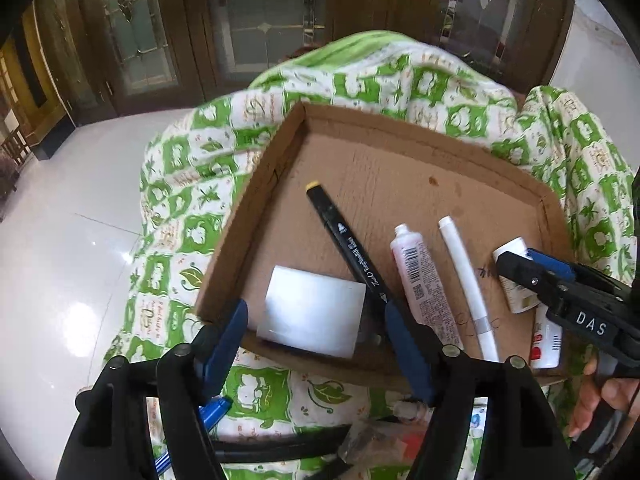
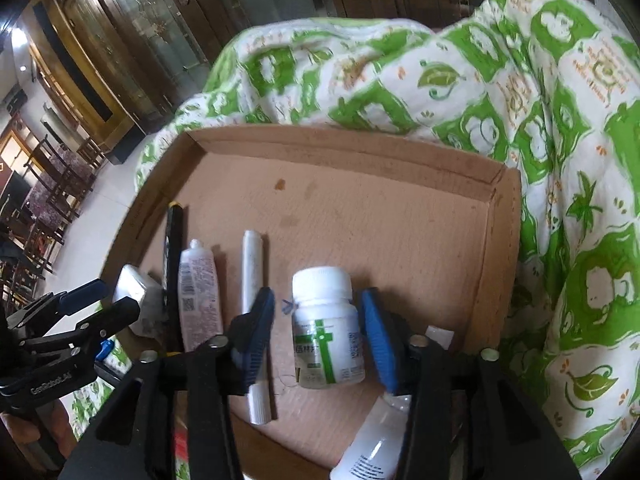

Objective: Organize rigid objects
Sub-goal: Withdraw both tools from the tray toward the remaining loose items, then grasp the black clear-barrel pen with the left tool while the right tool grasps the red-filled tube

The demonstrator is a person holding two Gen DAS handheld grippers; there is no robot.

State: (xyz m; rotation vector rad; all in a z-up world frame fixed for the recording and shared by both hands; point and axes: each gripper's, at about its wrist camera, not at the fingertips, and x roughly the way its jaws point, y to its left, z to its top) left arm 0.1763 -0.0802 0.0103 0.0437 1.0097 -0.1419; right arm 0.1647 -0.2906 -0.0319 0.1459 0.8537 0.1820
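Right tongs (image 2: 318, 336) – angled down, parted, astride white bottle (image 2: 326, 328), untouched | left tongs (image 1: 316, 344) – wide over white block (image 1: 312, 322)

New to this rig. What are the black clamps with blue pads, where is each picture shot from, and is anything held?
No robot: a person holds a two-finger gripper in each hand, with a fisheye camera looking along each one's fingers. One picture is from the left gripper, the other from the right gripper.

A shallow brown cardboard tray sits on a green-and-white patterned quilt. In it lie a flat white block, a black marker, a pink-and-white tube, a white pen and a white pill bottle with a green cross.

Nothing is held. Both grippers are open; the right straddles the bottle without touching.
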